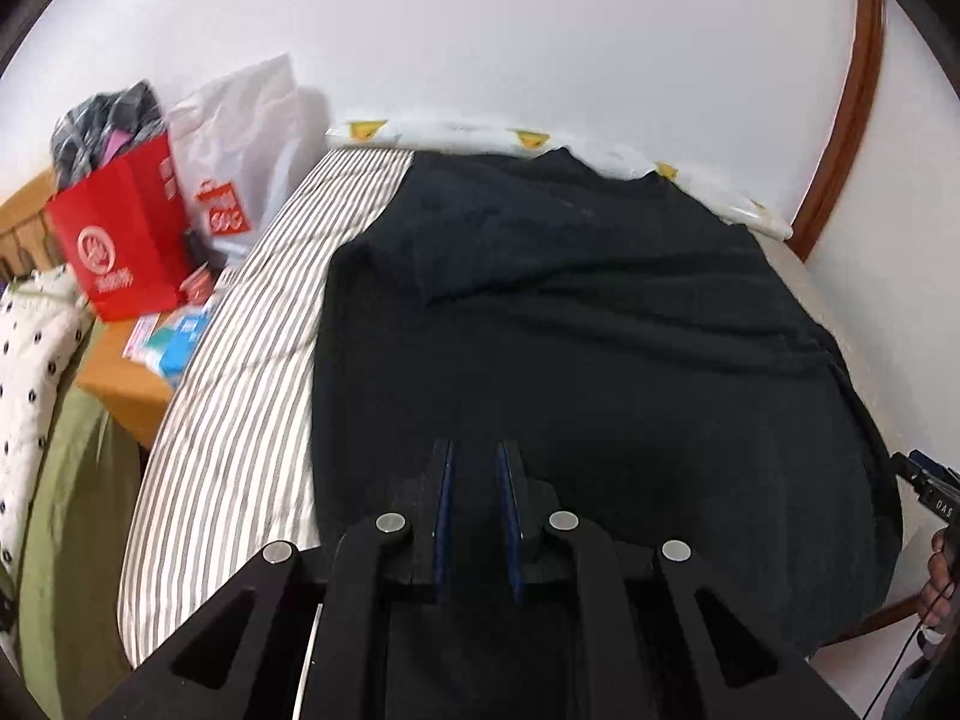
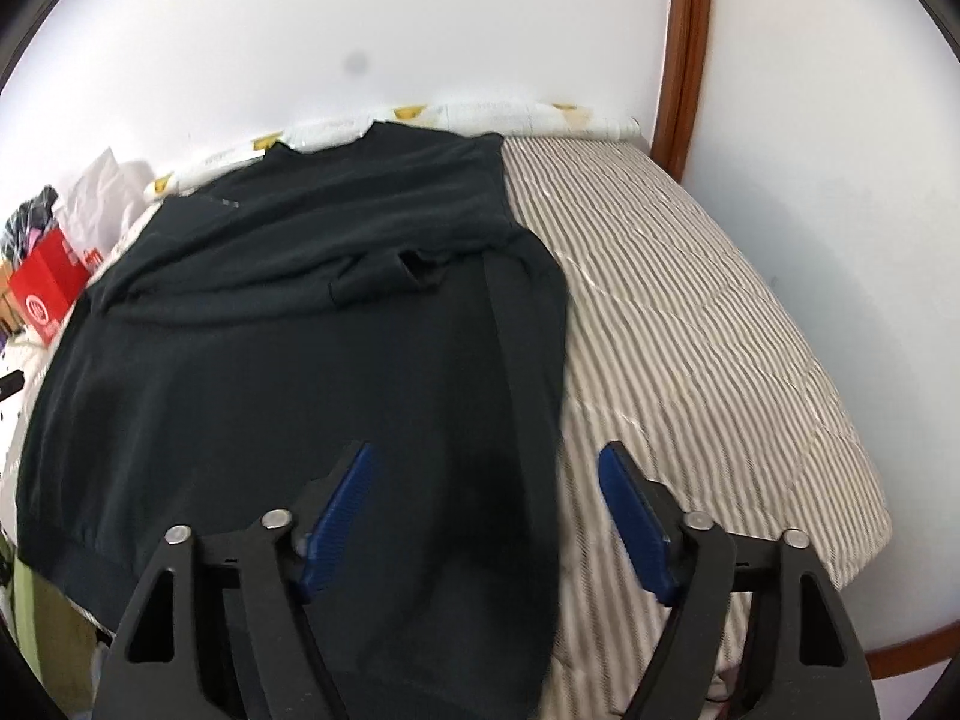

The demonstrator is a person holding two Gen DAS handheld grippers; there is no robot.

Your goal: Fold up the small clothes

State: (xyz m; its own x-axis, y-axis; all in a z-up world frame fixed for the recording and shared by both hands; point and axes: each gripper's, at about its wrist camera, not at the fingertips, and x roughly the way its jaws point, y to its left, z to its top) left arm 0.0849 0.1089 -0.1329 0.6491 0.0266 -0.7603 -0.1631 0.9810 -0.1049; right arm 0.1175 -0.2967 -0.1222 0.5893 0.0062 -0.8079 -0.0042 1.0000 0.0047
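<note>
A bed with a grey-and-white striped cover (image 2: 690, 312) fills most of both views, pushed against a plain white wall (image 1: 480, 30). A brown wooden frame (image 2: 684, 60) curves up the wall on the right. Along the far edge of the bed lies a white cloth with yellow patches (image 1: 456, 133).

To the left of the bed stands a wooden counter (image 1: 129, 387) carrying a red paper bag (image 1: 123, 240), a white plastic bag (image 1: 246, 138) and some small packets. Nearer the camera on that side lies a white fabric with dark spots (image 1: 30, 372) over something green.

The black shirt (image 1: 570, 330) lies spread over the bed, creased, with a sleeve folded in over its body.

The left tongs (image 1: 477, 456) are clenched nearly together directly over the near part of the shirt; whether cloth is pinched between them cannot be told. The right tongs (image 2: 483, 459) stand released and wide apart, straddling the shirt's right edge, with nothing pressed between the blue pads (image 2: 342, 516).
</note>
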